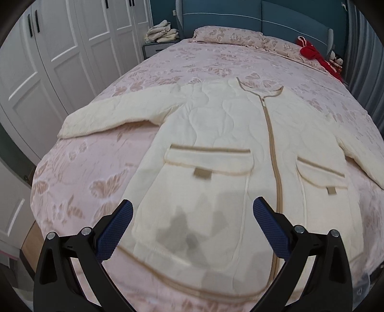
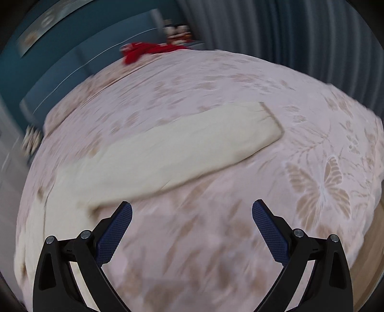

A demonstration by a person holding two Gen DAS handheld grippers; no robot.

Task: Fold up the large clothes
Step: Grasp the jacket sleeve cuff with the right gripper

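Note:
A cream quilted jacket (image 1: 216,134) with tan trim, a centre zip and two flap pockets lies flat, front up, on the pink floral bed (image 1: 103,182). Its sleeves spread out to both sides. My left gripper (image 1: 192,211) hovers open above the jacket's lower hem, with nothing between its fingers. In the blurred right wrist view one sleeve (image 2: 192,144) stretches across the bedspread (image 2: 216,240), its tan cuff at the far end. My right gripper (image 2: 192,211) stands open over bare bedspread just short of that sleeve's near edge.
A white wardrobe (image 1: 60,48) flanks the bed's left side. Folded pale clothes (image 1: 163,31) sit on a nightstand by the blue headboard (image 1: 264,19). A pillow (image 1: 228,36) and a red garment (image 1: 314,55) lie at the bed's head. Grey curtains (image 2: 288,31) hang on the right.

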